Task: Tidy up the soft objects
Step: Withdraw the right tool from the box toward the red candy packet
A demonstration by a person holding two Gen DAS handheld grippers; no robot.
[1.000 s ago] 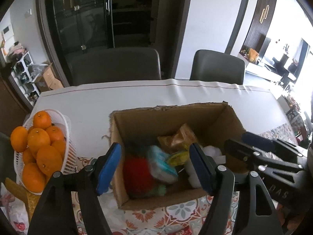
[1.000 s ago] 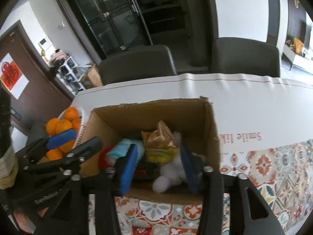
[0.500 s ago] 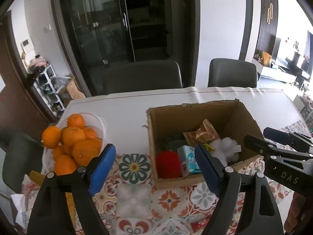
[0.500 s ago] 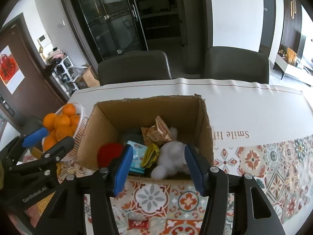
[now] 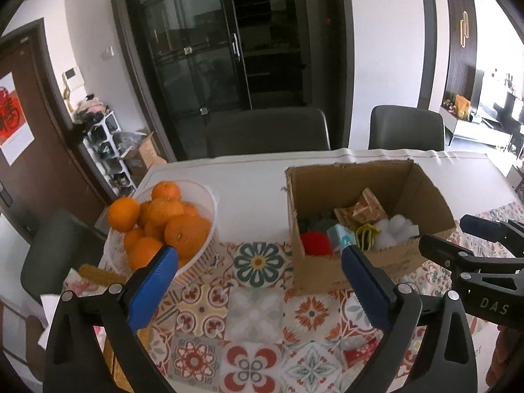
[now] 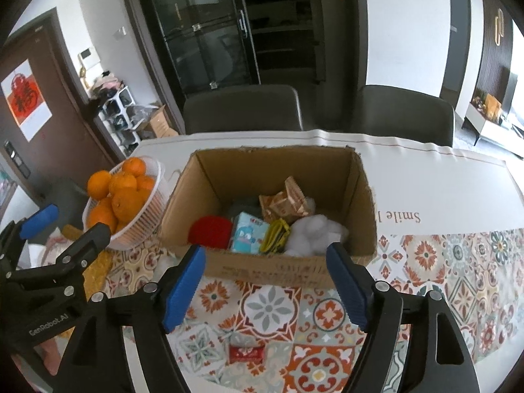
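An open cardboard box [image 6: 262, 268] stands on the patterned tablecloth; it also shows in the left wrist view [image 5: 357, 271]. Inside lie a red fuzzy ball [image 6: 209, 231], a light blue tissue pack [image 6: 249, 236], a yellow cloth [image 6: 276, 234], a white fluffy toy [image 6: 312, 232] and a brown snack bag [image 6: 285, 203]. My left gripper [image 5: 258, 290] is open and empty, in front and left of the box. My right gripper [image 6: 267, 283] is open and empty, just in front of the box.
A white basket [image 5: 203, 255] of oranges [image 5: 183, 232] stands left of the box. A small red wrapped packet [image 6: 246, 353] lies on the cloth near me. Two dark chairs [image 6: 242, 108] stand behind the table. White paper [image 6: 425, 180] covers the far table half.
Both grippers have pulled back and up from over the box, open and empty throughout. The box now lies farther away, and the orange basket has come fully into view.
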